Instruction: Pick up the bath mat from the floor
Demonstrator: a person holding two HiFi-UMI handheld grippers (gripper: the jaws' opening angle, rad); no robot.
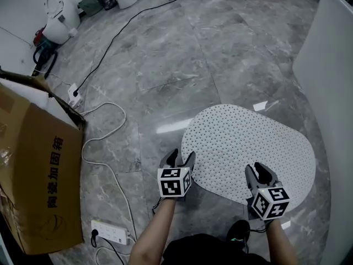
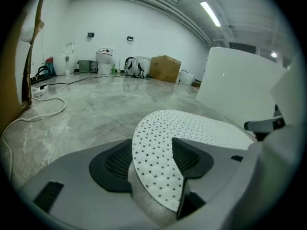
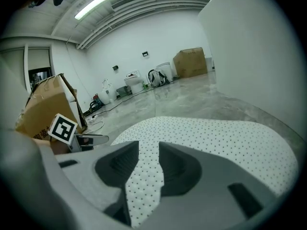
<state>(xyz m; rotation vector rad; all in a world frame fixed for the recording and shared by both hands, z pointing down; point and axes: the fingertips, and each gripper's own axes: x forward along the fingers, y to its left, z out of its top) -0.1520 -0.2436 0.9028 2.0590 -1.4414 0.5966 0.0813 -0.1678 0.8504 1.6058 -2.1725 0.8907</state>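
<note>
Bath mat (image 1: pixel 248 148) lies on the floor (image 1: pixel 165 65), right of the cardboard box (image 1: pixel 33 164) (printed 陶瓷加固箱). Left tool (image 1: pixel 180 158) stands open around its near edge; right tool (image 1: pixel 258 173) clamps that edge.

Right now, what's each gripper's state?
Left gripper: open, with the mat edge between its jaws, not pinched.
Right gripper: closed on the mat's near edge.
</note>
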